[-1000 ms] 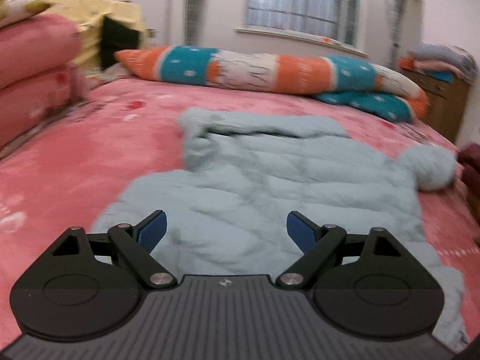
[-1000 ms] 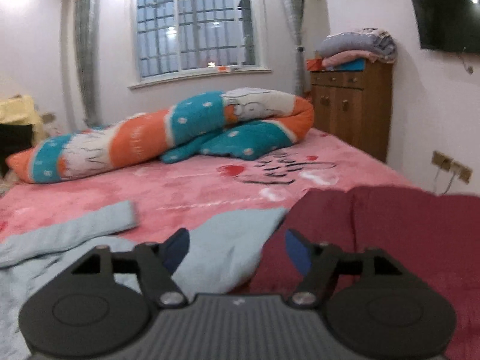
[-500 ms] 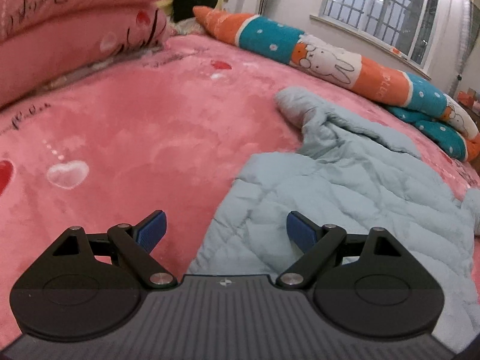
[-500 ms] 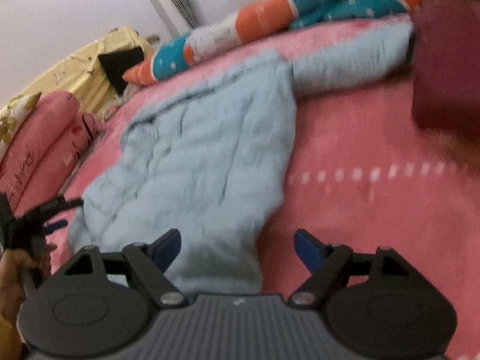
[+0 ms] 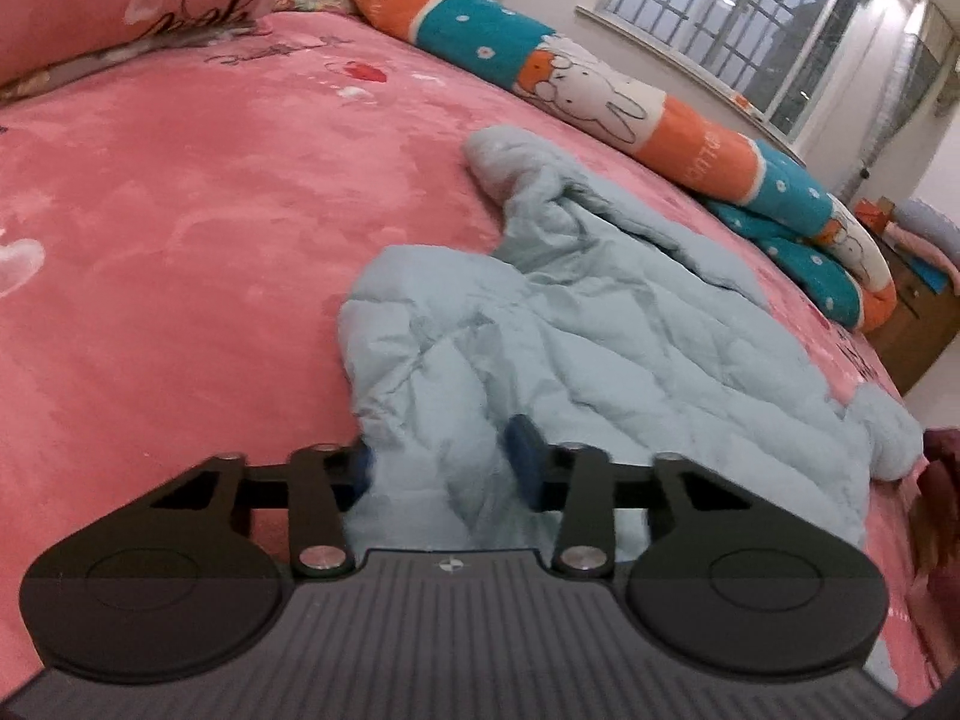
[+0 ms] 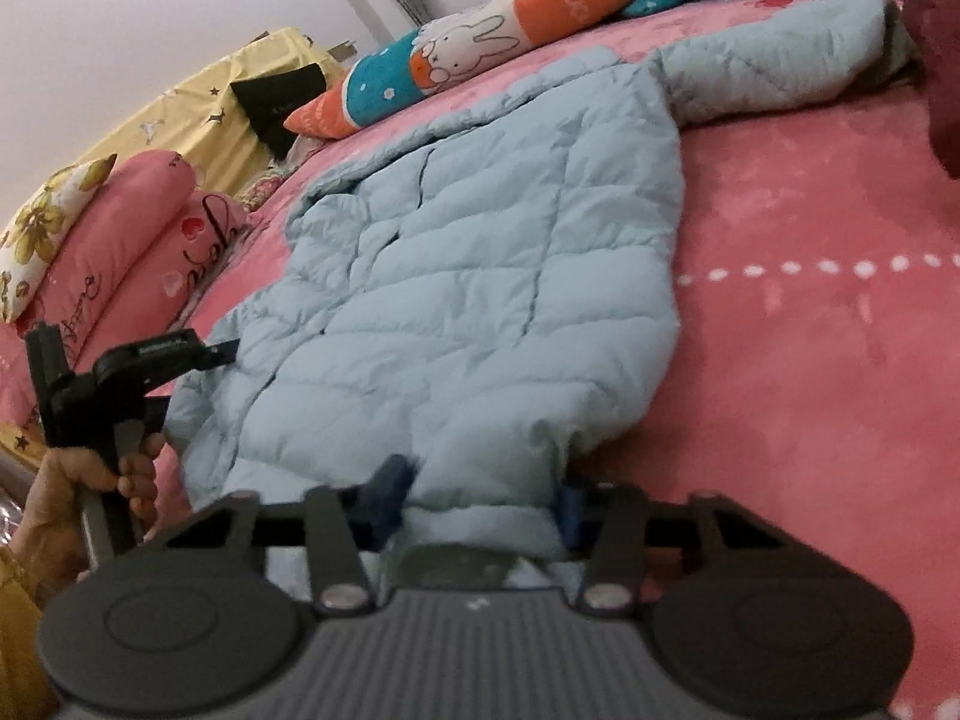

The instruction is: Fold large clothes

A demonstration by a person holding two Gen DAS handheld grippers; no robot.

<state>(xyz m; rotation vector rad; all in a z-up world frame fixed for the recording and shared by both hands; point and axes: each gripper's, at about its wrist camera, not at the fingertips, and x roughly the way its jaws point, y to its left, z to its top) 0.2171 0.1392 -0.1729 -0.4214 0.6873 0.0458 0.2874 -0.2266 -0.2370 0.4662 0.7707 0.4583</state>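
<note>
Step in hand: grasp phase, fold not yet begun.

Light blue quilted puffer jacket (image 6: 480, 276) lies spread flat on pink plush bedspread (image 5: 180, 210), sleeves out to sides, hem toward person.

Left gripper (image 5: 441, 468): jaws closing, near hem corner bunched between blue pads, pressing fabric.

Right gripper (image 6: 480, 495): jaws closing on opposite hem corner, fabric pinched between pads.

Next move likely calls for: firm both pinches, lift hem evenly with both hands, carry toward collar near cartoon-rabbit bolster (image 5: 600, 90). Puffy fabric may slip; lift slowly.
</note>
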